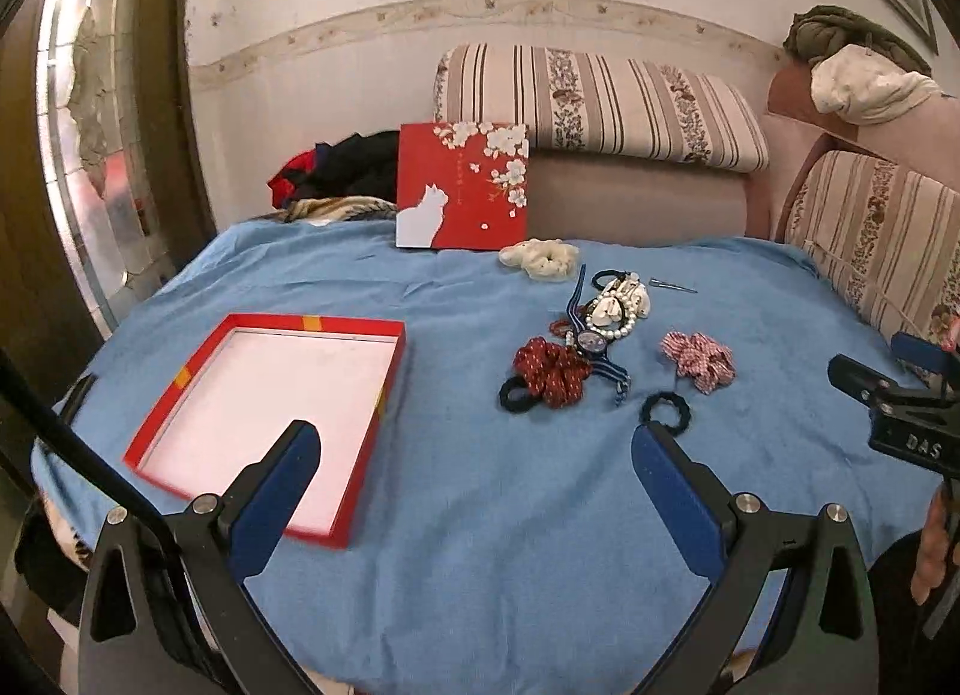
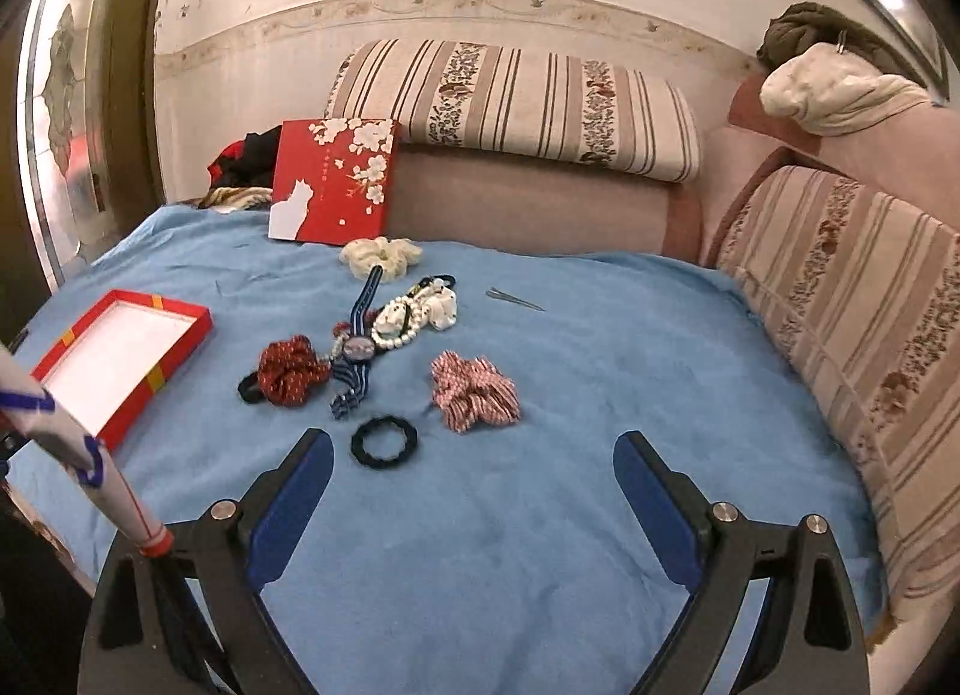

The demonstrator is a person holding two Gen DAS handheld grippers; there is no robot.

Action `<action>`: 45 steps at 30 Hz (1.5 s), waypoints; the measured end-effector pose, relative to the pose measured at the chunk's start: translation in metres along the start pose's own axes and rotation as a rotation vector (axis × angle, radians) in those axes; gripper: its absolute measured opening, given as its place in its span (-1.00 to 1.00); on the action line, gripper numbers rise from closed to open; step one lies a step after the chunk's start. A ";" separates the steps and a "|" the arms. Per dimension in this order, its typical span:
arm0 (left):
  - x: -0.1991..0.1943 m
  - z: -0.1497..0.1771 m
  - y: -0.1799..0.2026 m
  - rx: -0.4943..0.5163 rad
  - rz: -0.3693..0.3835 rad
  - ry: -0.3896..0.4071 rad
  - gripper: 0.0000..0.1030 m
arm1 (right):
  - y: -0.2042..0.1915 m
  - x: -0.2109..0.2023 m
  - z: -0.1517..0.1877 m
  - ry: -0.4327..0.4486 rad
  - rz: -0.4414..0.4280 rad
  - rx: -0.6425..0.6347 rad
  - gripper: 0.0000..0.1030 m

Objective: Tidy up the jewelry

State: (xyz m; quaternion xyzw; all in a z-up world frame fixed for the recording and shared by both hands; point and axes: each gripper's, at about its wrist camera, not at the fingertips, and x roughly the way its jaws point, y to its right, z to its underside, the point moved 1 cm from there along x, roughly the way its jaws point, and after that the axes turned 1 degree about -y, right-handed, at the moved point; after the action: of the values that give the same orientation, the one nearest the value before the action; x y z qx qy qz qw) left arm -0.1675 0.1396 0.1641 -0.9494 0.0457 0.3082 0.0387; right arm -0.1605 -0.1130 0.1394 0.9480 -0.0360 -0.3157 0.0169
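An open red box with a white floor (image 1: 384, 371) (image 2: 198, 329) lies on the blue cloth at the left. Right of it lies a cluster: a dark red scrunchie (image 1: 552, 374) (image 2: 291, 371), a striped-band watch (image 1: 591, 342) (image 2: 357, 350), a white bead bracelet (image 1: 612, 323) (image 2: 393, 335), a pink checked scrunchie (image 1: 699, 359) (image 2: 477, 392), a black hair tie (image 1: 666, 410) (image 2: 384, 440) and a cream scrunchie (image 1: 540, 258) (image 2: 381, 254). My left gripper (image 1: 477, 452) is open above the cloth, its left finger over the box. My right gripper (image 2: 474, 458) is open, with nothing between its fingers, just short of the black tie.
The red lid with a white cat (image 1: 462, 185) (image 2: 333, 182) leans on the sofa back. A thin metal pin (image 1: 672, 285) (image 2: 513, 299) lies on the cloth behind the cluster. Striped cushions (image 2: 852, 299) border the right side. The other gripper's body (image 1: 906, 419) shows at the right edge.
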 end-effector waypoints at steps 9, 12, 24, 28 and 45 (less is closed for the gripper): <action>0.112 -0.047 -0.040 -0.146 0.177 -0.148 0.73 | 0.015 0.082 -0.032 -0.024 -0.012 0.082 0.87; 0.153 -0.056 -0.047 -0.204 0.236 -0.229 0.17 | 0.021 0.112 -0.040 -0.041 -0.035 0.119 0.85; 0.269 -0.042 -0.030 -0.352 0.383 -0.429 0.09 | 0.023 0.188 -0.018 -0.188 -0.203 0.150 0.73; 0.286 -0.039 -0.016 -0.381 0.429 -0.471 0.10 | 0.005 0.199 -0.012 -0.215 -0.187 0.075 0.73; 0.275 -0.045 0.006 -0.328 0.474 -0.424 -0.91 | 0.004 0.226 0.007 -0.348 -0.191 0.103 -0.63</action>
State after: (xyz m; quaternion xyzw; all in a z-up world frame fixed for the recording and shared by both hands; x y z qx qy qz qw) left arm 0.0797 0.1121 0.0381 -0.8208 0.2057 0.5022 -0.1783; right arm 0.0158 -0.1345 -0.0012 0.8778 0.0356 -0.4727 -0.0683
